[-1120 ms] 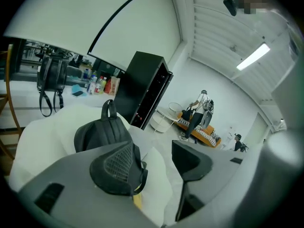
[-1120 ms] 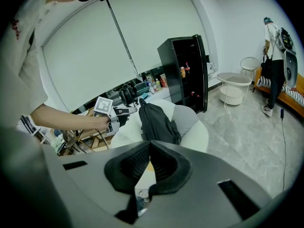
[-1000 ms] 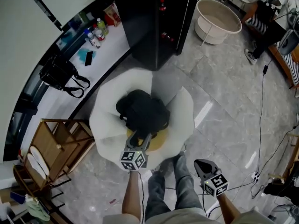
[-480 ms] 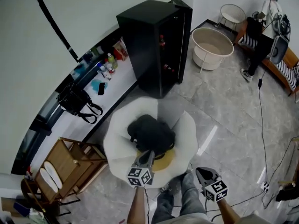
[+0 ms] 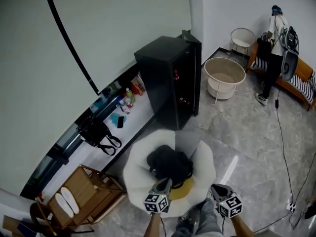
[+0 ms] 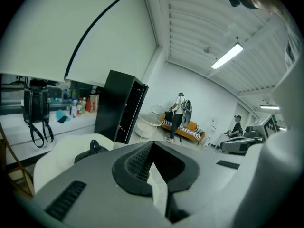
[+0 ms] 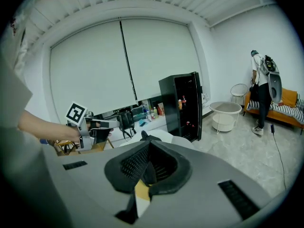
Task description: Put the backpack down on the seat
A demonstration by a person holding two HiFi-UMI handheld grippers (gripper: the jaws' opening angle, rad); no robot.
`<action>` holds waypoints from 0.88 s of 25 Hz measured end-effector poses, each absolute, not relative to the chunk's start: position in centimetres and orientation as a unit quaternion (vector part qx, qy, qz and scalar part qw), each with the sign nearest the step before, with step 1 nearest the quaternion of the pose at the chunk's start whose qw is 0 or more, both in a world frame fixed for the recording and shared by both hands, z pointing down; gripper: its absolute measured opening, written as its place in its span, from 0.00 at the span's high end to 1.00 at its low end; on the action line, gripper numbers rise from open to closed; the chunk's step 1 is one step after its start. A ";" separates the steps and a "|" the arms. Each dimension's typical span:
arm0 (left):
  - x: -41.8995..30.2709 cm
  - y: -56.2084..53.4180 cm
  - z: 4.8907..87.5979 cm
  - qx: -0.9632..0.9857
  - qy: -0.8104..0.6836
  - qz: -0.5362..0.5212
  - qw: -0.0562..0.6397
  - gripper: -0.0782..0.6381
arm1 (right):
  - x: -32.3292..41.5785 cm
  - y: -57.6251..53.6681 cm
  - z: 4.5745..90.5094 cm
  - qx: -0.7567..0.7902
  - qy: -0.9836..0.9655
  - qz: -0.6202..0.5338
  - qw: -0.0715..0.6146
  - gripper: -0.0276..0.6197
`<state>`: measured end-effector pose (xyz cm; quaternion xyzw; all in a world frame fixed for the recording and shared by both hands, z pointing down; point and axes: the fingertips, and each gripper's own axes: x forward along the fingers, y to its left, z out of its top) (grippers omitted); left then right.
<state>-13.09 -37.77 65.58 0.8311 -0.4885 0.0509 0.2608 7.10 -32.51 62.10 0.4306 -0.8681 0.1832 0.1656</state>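
The backpack [image 5: 169, 163] lay at the middle of the seat [image 5: 134, 174]. The left tool [image 5: 165, 183] had just closed its jaws on nothing, and the right tool [image 5: 216, 188] was shut and empty. Both were best lifted clear of the straps.

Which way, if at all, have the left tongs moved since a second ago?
Yes: the left tongs have pulled back off the backpack toward the front edge of the seat, just closing, empty.
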 end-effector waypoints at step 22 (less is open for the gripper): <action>-8.2 -31.8 52.3 0.888 -0.424 0.050 0.170 0.85 | 7.9 -30.7 52.1 0.493 -0.861 0.113 0.056 0.91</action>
